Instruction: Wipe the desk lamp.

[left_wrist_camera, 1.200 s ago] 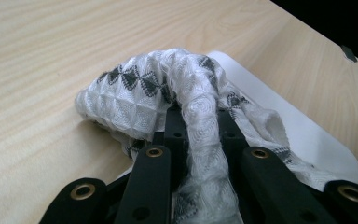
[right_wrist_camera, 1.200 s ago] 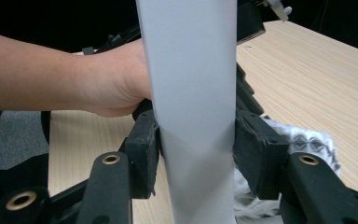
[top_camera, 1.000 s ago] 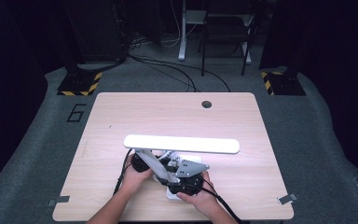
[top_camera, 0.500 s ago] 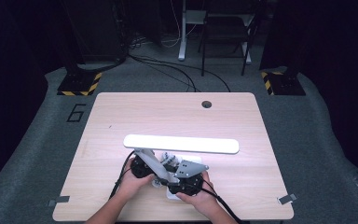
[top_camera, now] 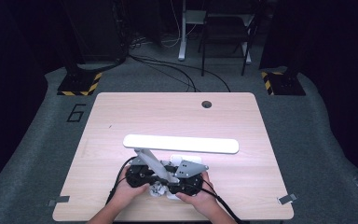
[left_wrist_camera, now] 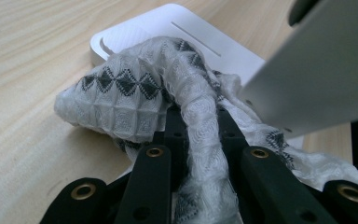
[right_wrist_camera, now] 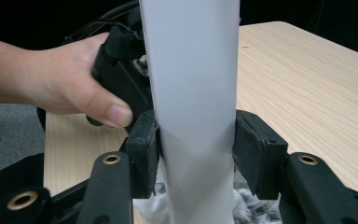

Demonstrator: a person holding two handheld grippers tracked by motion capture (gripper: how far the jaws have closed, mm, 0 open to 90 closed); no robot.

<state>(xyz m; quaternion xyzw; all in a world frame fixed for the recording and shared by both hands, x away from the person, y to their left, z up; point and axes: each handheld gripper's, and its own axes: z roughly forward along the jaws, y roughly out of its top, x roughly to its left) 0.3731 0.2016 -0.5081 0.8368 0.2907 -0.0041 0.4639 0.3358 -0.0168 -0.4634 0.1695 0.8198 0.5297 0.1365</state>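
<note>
We had the left gripper (left_wrist_camera: 193, 140) pinching a white patterned cloth (left_wrist_camera: 135, 93) that lay on the lamp's flat white base (left_wrist_camera: 168, 28) near the table's (top_camera: 121, 116) front edge, while the right gripper (right_wrist_camera: 193, 144) clamped the lamp's arm (right_wrist_camera: 191, 70)

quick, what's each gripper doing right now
left gripper: shut on the patterned cloth, which lies over the lamp base.
right gripper: shut on the lamp arm.
</note>
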